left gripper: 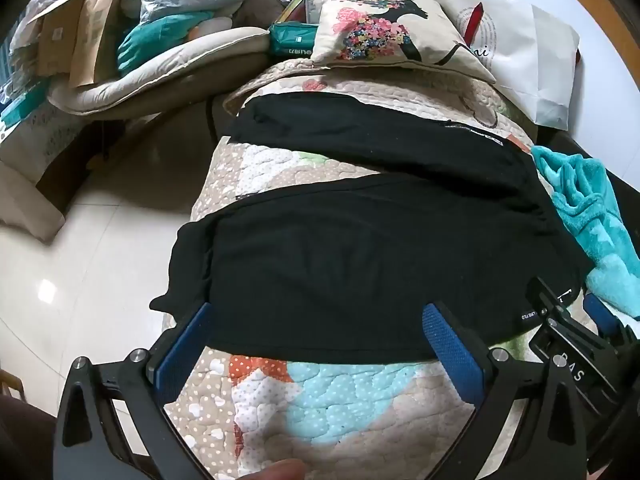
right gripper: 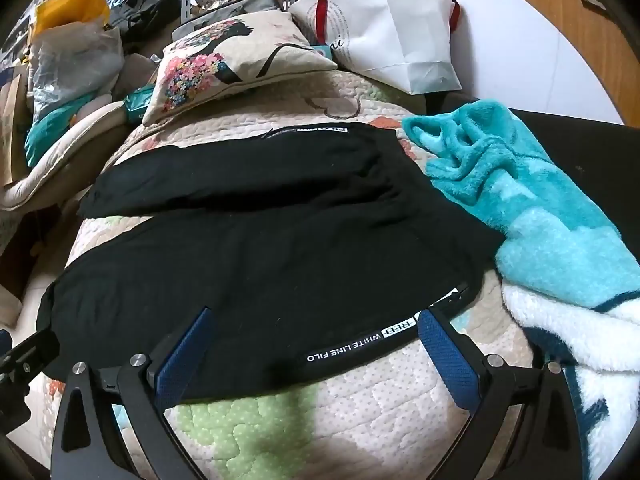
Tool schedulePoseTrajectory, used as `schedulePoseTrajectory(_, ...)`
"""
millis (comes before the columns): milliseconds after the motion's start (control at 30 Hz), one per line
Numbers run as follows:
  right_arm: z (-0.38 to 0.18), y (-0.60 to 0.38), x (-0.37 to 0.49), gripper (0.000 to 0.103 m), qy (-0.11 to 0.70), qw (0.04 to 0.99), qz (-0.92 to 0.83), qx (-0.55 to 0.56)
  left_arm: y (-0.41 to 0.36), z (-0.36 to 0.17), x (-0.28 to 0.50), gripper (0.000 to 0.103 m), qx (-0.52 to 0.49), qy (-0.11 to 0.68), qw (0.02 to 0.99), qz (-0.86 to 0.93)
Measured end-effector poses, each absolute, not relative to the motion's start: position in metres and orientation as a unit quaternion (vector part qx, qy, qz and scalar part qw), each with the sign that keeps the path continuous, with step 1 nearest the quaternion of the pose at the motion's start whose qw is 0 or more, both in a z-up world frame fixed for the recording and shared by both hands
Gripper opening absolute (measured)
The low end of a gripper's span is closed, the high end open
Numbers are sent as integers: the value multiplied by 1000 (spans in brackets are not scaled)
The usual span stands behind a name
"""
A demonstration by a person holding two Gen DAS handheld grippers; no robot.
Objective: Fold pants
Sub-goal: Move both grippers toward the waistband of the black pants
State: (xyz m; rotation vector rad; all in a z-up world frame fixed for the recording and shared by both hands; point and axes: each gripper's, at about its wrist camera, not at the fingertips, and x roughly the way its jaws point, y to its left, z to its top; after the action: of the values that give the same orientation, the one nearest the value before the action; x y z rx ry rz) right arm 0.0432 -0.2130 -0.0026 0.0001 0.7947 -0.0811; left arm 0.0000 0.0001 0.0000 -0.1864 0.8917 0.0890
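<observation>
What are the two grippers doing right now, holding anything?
Left gripper: open, holding nothing, above the black pants.
Right gripper: open, holding nothing, by the waistband.

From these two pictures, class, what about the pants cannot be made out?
- Pants, left wrist view: the near hem corners sit behind the left claw fingers.
- Waistband lettering, right wrist view: partly covered by the right claw.
- Far leg label: too small to read.

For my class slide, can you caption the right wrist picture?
Open right gripper over black pants spread on a quilt.
</observation>
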Motion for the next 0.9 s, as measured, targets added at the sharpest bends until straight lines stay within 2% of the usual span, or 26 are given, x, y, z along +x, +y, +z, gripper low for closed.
schedulePoseTrajectory(433, -7, -208, 41, 103, 391, 919, -41, -2, 1, -13, 5, 103, -92, 448, 888, 47)
schedulePoseTrajectory(900, -9, -215, 43, 103, 400, 916, -45, 9, -6, -63, 12, 103, -70, 503, 859, 60)
